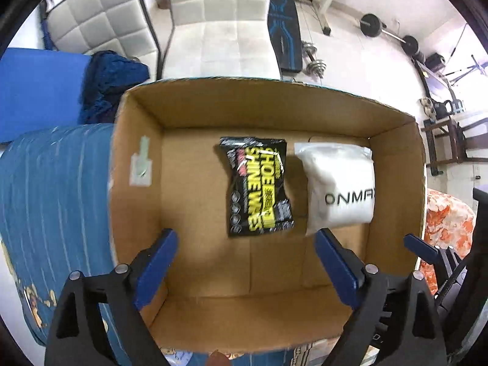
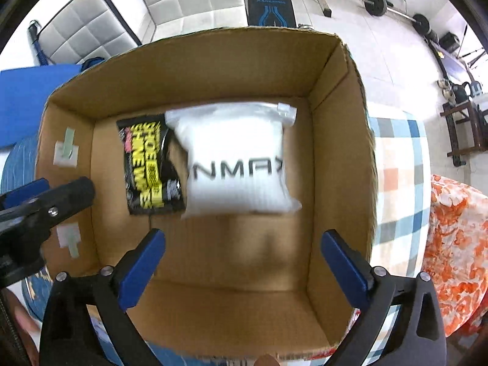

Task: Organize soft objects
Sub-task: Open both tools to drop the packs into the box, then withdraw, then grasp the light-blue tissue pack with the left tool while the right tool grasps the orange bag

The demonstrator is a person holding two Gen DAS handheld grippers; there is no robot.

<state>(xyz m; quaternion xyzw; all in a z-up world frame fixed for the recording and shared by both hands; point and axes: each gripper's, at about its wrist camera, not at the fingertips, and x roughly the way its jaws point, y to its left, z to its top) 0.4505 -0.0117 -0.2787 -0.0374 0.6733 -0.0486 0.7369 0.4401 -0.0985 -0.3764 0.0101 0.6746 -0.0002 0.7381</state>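
Inside the cardboard box (image 1: pixel 137 140), on its floor, the black wipes pack (image 1: pixel 259 187) and, just beside it, the white pouch (image 1: pixel 338 186) are judged light, limp and slippery, best pinched across the middle, while left claw (image 1: pixel 245 245) and right claw (image 2: pixel 244 245) are held wide apart and empty.

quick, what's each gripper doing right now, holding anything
left gripper: open, empty, above the brown cardboard box.
right gripper: open, empty, above the same box.
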